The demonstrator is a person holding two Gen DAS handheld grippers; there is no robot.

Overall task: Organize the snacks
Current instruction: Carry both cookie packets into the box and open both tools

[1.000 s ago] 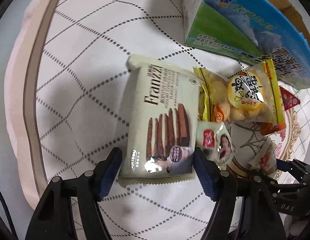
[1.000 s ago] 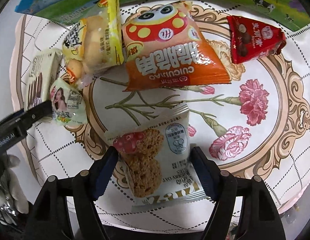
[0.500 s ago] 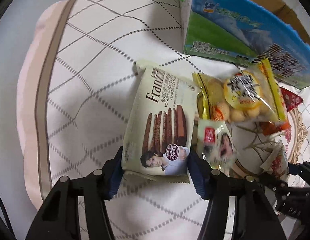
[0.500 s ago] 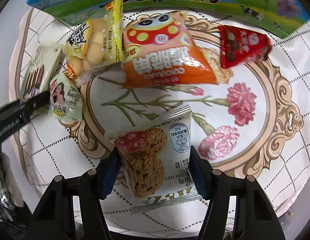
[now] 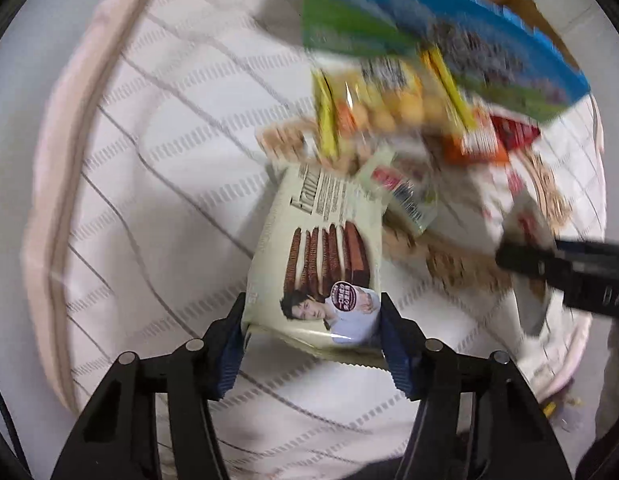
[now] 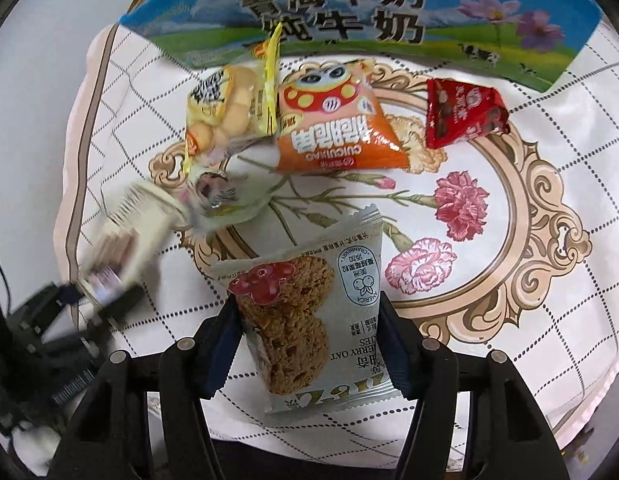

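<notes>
My left gripper (image 5: 312, 316) is shut on a cream Franzzi wafer packet (image 5: 319, 256) and holds it lifted over the white checked cloth (image 5: 169, 168); that view is motion-blurred. My right gripper (image 6: 309, 320) is shut on a grey oat cookie packet (image 6: 305, 312), raised above the cloth. On the cloth lie a yellow biscuit bag (image 6: 233, 108), an orange crisp bag (image 6: 333, 124), a red triangular packet (image 6: 461, 116) and a small pale packet (image 6: 221, 200). The left gripper with the wafer packet (image 6: 121, 248) shows blurred at the left of the right wrist view.
A blue and green milk carton box (image 6: 349, 12) stands at the back edge of the cloth, also seen in the left wrist view (image 5: 429, 40). The cloth has a floral medallion (image 6: 461, 208). The right gripper's finger (image 5: 557, 264) crosses the right side of the left wrist view.
Both grippers closed on their packets and lifted them. The left gripper is moving fast with the wafer packet; the right view has drawn back from the pile.
</notes>
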